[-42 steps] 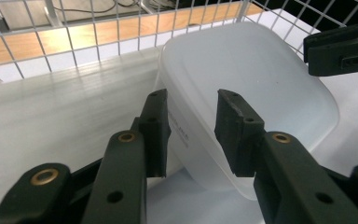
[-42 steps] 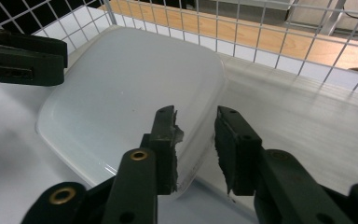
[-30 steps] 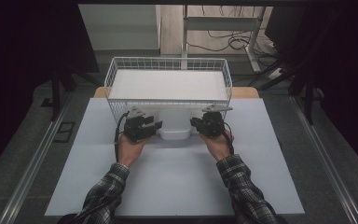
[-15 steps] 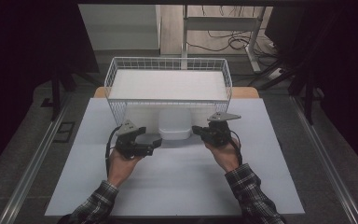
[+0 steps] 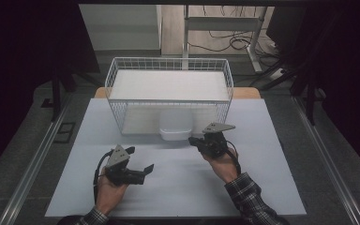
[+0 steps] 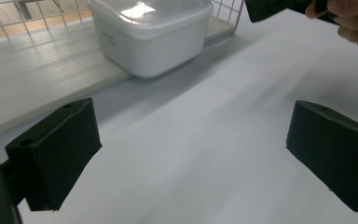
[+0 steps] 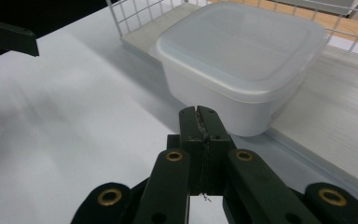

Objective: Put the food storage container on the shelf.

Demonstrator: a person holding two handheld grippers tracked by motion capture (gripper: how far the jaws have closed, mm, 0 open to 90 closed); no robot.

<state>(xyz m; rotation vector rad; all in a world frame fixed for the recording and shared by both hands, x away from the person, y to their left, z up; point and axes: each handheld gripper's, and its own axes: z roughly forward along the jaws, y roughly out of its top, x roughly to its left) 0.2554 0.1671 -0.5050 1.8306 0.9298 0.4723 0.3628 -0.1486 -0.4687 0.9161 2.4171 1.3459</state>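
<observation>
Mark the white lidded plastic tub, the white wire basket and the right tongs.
White lidded plastic tub [image 5: 174,127]: high view, middle of its lid.
White wire basket [image 5: 168,61]: high view, far top rim.
Right tongs [image 7: 200,122]: right gripper view, where the shut tips meet.

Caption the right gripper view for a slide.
Shut right tongs point at a lidded white square plastic container on the wire basket's shelf board.
</observation>
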